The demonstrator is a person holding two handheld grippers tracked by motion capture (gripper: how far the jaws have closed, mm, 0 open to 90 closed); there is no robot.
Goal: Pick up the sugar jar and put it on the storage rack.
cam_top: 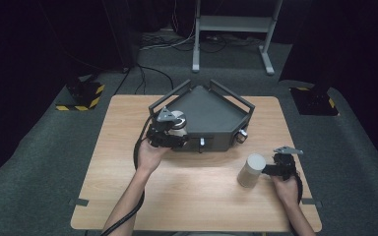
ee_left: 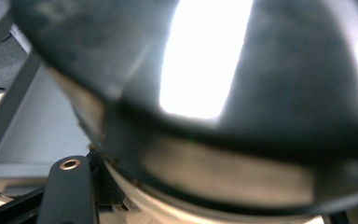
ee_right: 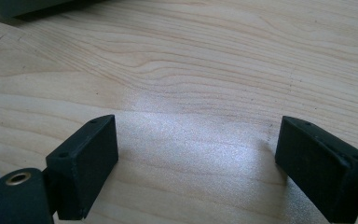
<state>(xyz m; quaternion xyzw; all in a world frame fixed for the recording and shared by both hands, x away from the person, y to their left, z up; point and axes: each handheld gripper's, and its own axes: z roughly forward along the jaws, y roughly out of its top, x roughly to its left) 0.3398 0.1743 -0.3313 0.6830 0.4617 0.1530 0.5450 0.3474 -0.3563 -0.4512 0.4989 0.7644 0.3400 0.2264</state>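
My left gripper (cam_top: 172, 130) is at the front left corner of a dark grey five-sided tray (cam_top: 214, 113) and seems shut on a round white object with a dark top (cam_top: 179, 120). In the left gripper view this object (ee_left: 242, 93) is a glossy dark blur pressed close to the camera, and one black finger (ee_left: 70, 191) shows at the lower left. A white cylinder (cam_top: 251, 170) stands upright on the table at the front right. My right gripper (cam_top: 276, 166) is just right of it, open (ee_right: 196, 140) over bare wood with nothing between its jaws.
The tray has raised black rails (cam_top: 170, 96) along its back sides and small knobs (cam_top: 241, 136) on its front wall. The wooden table (cam_top: 192, 196) ends near the person's forearms. On the floor behind stand a metal stand (cam_top: 231, 29) and yellow-black striped bases (cam_top: 81, 96).
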